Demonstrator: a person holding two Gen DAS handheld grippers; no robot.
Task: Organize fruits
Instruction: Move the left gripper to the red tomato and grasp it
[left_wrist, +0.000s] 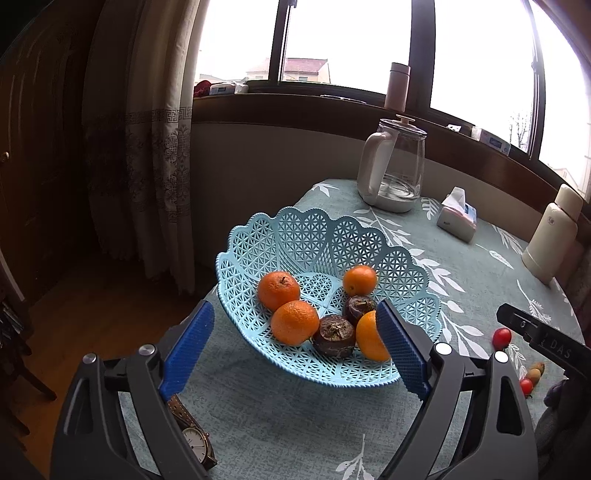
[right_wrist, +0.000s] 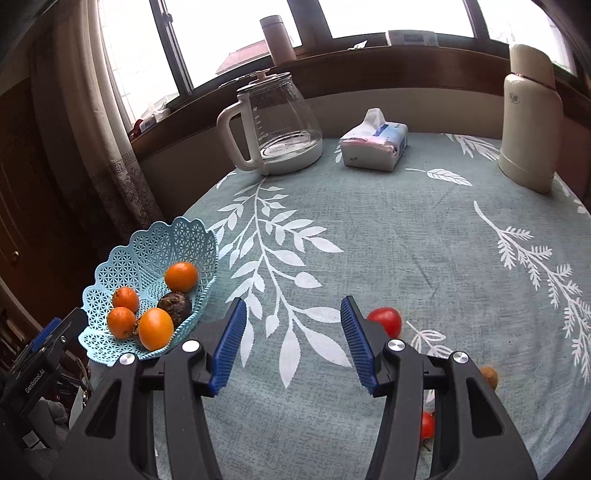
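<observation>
Both hand-held grippers empty, fingers spread wide. Left hand-held gripper (left_wrist: 295, 350) hangs over the near rim of the basket (left_wrist: 321, 236). Right hand-held gripper (right_wrist: 293, 343) hovers over bare cloth mid-counter (right_wrist: 388, 221).

Basket sits at the counter's 9 o'clock edge, seen from the right wrist. Inside: four oranges (left_wrist: 279, 290) and two dark brown fruits (left_wrist: 334, 336), clustered toward the near side. One orange is partly hidden behind the left gripper's right finger.

Loose fruit not yet in the basket: a red tomato (right_wrist: 385, 320) just past the right gripper's right finger, at about 1 o'clock from the tips; a second red one (right_wrist: 427, 424) low, mostly hidden under that finger's arm; a small brownish fruit (right_wrist: 489, 376) at 3 o'clock, type unclear.

Judgement: task partly done, the small fruit remains.

Risks:
- Tomato lies outside the open fingers, not between them. Closing now would catch nothing; a sideways sweep with the finger could roll it, as it is round and smooth.
- Soft skin: a hard squeeze may split it.
- Basket sits close to the counter edge with its load toward the near side. A bump from the left gripper could tip it or push it off.
- The hidden red fruit under the right arm could be knocked unseen.
- A kettle (right_wrist: 277, 122), tissue pack (right_wrist: 373, 147) and flask (right_wrist: 528, 118) stand well apart at 12 o'clock, low concern.
</observation>
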